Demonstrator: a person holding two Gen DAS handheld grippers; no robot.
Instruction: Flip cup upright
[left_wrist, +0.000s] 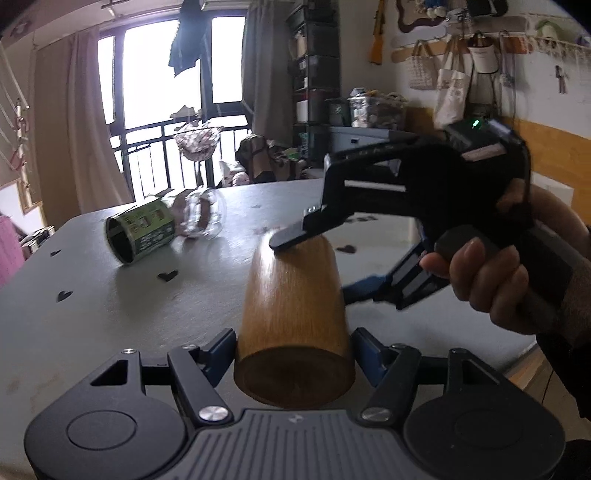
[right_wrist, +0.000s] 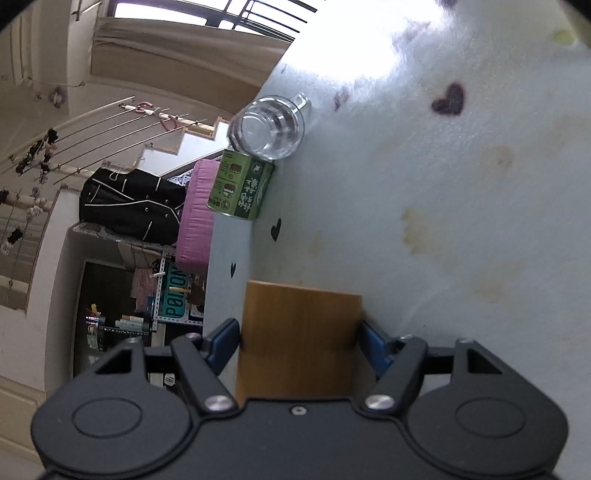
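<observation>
Both tongs were closed on the one wooden cup (left_wrist: 293, 325). The left gripper (left_wrist: 294, 354) had its blue pads pressed on either side of the cup near the wide end that faced its camera. The right gripper (left_wrist: 314, 266), rolled onto its side in the person's right hand (left_wrist: 491, 280), pinched the narrower far end: one finger lay across the top of the wood and the other came in from below. In the right wrist view the same cup (right_wrist: 301, 332) sat square between the right gripper's (right_wrist: 300, 341) blue pads, seen side-on.

The cup was held lying roughly level above the near part of the grey table (left_wrist: 110, 314), and seemingly clear of it, so I judged the flip to be in mid-turn.

The danger, as I read it, was two grips fighting over one smooth tapered body. If one failed to let go while the other rotated, the wood could slip through the pads and fall to the table or off its near edge.

Toward the far left edge lay one green tin can (left_wrist: 142, 230) on its side and, touching it, one clear glass mug (left_wrist: 203, 218), also tipped over. Small dark hearts (left_wrist: 167, 275) dotted the tabletop; I counted at least three.
</observation>
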